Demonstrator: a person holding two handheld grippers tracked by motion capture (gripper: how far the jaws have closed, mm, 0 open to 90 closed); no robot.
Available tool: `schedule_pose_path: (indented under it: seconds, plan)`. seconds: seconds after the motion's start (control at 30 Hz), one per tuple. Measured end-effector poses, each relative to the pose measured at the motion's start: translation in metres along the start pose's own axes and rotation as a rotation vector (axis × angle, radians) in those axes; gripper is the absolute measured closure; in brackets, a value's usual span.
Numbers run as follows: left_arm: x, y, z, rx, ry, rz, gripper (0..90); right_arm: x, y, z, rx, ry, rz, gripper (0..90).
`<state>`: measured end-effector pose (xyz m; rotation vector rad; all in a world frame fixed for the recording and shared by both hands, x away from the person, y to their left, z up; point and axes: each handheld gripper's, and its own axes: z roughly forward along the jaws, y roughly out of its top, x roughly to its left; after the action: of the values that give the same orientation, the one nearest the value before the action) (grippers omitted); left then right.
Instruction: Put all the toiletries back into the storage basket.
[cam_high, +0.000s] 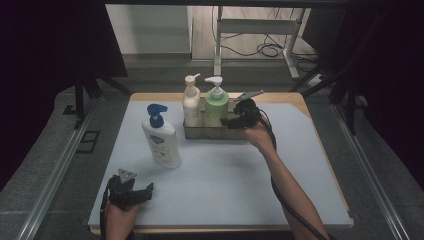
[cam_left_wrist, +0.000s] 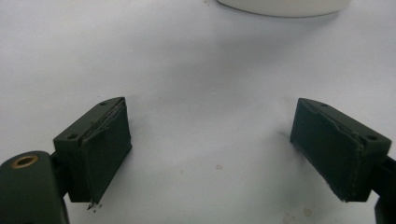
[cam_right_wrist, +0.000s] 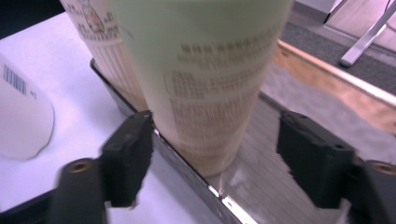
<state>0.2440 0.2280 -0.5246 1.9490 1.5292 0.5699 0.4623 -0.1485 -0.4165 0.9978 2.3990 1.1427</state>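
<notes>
Bottles stand in a shallow metal tray (cam_high: 192, 133) at the far middle of the pale blue surface (cam_high: 225, 175): a pale green pump bottle (cam_high: 216, 106) with a white dispenser head, and just beside it on the left a cream pump bottle (cam_high: 190, 102). A third, a white pump bottle with a blue head (cam_high: 160, 137), stands alone on the mat, nearer the person and left of the tray.

The right tool (cam_high: 239, 116) is level with the green bottle's lower body, coming at it from the bottle's right side. In the right gripper view the green bottle (cam_right_wrist: 205, 84) rises upright between the spread jaws of the right tool (cam_right_wrist: 212, 158); a gap shows on the right side, and the left pad lies by the tray wall (cam_right_wrist: 187, 172), so no pinch is made yet. The bottle's long axis is vertical, across the jaws' closing line.

The left tool (cam_left_wrist: 212, 154) rests low over bare mat at the near left corner, jaws wide apart and holding nothing, well away from the tray. The right hand is plainly the nearer one.
</notes>
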Motion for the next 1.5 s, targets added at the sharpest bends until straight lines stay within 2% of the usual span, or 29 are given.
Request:
schedule_pose_path:
  seconds: [0.2,0.3,0.4,0.57,0.67,0.87,1.5]
  plan:
    - [0.0,0.0,0.0,0.0,0.0,0.001,11.8,-0.012,-0.01,-0.002,0.027,0.003,0.058,46.9]
    - [0.0,0.0,0.0,0.0,0.0,0.001,11.8,-0.017,-0.013,-0.003,0.035,-0.02,0.088,59.3]
    - [0.0,0.0,0.0,0.0,0.0,0.0,11.8,-0.021,-0.014,0.0,0.031,-0.024,0.119,69.0]
    - [0.0,0.0,0.0,0.001,0.0,0.001,11.8,-0.022,-0.014,0.008,0.055,-0.049,0.13,83.5]
    - [0.0,0.0,0.0,0.0,0.0,0.001,11.8,-0.023,-0.015,0.015,0.069,-0.06,0.133,89.1]
    - [0.0,0.0,0.0,0.0,0.0,0.001,11.8,-0.024,-0.015,0.026,0.087,-0.075,0.157,89.7]
    - [0.0,0.0,0.0,0.001,0.0,0.001,11.8,-0.02,-0.011,0.049,0.139,-0.085,0.168,89.8]
